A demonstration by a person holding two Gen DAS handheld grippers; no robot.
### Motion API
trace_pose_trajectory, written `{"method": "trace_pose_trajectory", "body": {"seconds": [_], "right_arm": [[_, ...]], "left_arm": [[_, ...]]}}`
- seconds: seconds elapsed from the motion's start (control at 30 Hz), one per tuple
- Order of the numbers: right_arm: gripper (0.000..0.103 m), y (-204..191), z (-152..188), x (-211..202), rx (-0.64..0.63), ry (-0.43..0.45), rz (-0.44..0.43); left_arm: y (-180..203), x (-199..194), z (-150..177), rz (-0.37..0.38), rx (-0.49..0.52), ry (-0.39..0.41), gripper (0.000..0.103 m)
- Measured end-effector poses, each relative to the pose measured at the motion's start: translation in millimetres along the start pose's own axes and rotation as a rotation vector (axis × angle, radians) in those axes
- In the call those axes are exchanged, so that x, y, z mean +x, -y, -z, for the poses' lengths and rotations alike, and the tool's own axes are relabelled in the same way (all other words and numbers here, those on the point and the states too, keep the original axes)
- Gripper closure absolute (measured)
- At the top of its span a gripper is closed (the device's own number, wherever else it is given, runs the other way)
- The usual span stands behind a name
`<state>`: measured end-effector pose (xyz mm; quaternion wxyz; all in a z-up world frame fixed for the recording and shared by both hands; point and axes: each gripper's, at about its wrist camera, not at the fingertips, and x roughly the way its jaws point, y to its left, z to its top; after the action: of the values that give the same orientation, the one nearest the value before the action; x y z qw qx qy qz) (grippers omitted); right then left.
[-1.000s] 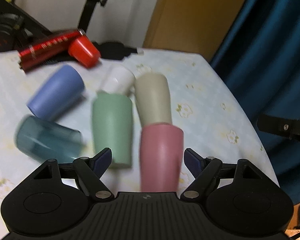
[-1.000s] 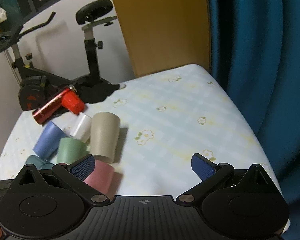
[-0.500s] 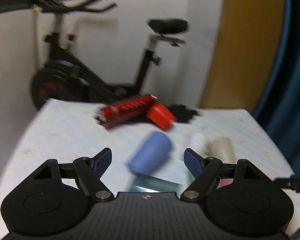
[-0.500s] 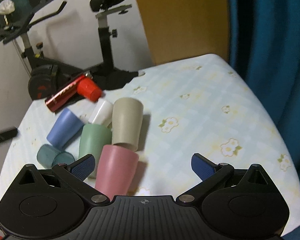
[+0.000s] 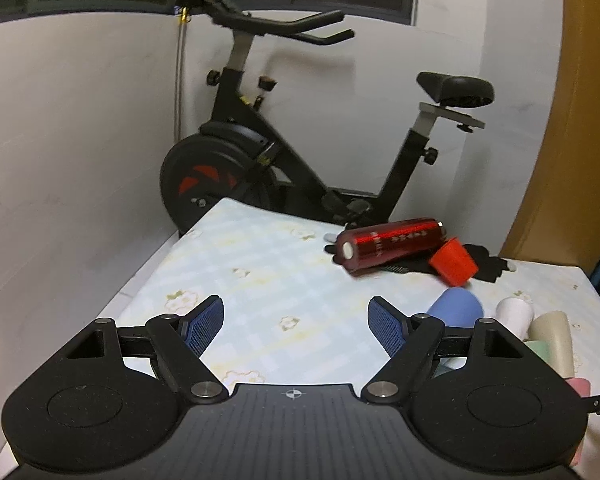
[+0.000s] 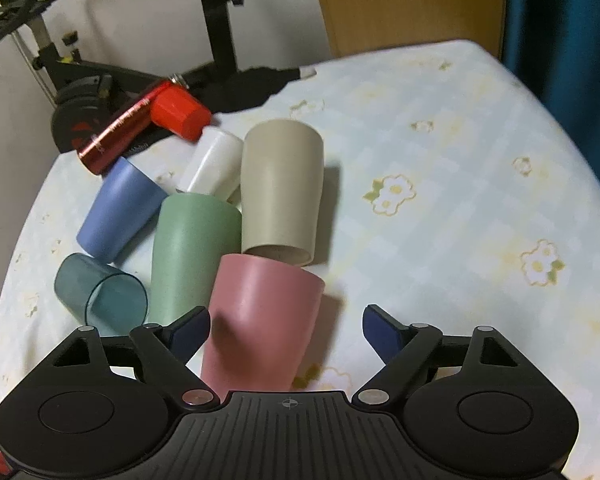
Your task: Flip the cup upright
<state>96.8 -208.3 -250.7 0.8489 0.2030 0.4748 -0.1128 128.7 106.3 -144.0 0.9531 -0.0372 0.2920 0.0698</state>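
Observation:
Several cups lie on their sides on the flowered tablecloth (image 6: 440, 152). In the right wrist view a pink cup (image 6: 260, 320) lies nearest, between the jaws of my open, empty right gripper (image 6: 286, 326). Behind it lie a beige cup (image 6: 282, 188), a green cup (image 6: 192, 248), a white cup (image 6: 212, 164), a blue cup (image 6: 120, 208), a clear teal cup (image 6: 100, 292) and a red cup (image 6: 180, 114). My left gripper (image 5: 298, 326) is open and empty over bare cloth, left of the cups. The blue cup (image 5: 456, 310) and red cup (image 5: 454, 266) show there too.
A red metal bottle (image 5: 392, 242) lies on a black cloth (image 6: 244, 88) at the table's far side. An exercise bike (image 5: 260, 152) stands behind the table by the white wall. A blue curtain (image 6: 564, 20) hangs to the right.
My left gripper has swung up and left, away from the cups, and now faces the bike. My right gripper has moved forward and down until the pink cup lies between its jaws.

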Motion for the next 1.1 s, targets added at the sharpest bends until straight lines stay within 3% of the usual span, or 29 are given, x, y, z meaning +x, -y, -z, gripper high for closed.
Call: {"method": "trace_pose_trajectory", "body": {"seconds": [0.63,0.87,1.1], "right_arm": [[0.035,-4,-11,34,0.102,-0.098,-0.019],[0.036,-3,-1,27,0.066,-0.082,-0.038],[0.036,1,21,-7,-0.016,-0.009,-0.022]], "left_arm": [[1,1,20,0.057,-0.008,-0.029,0.022],[3,-3,21,0.076,-0.006,-0.031,0.022],[5,-7,21,0.104,-0.004,-0.033,0.022]]}}
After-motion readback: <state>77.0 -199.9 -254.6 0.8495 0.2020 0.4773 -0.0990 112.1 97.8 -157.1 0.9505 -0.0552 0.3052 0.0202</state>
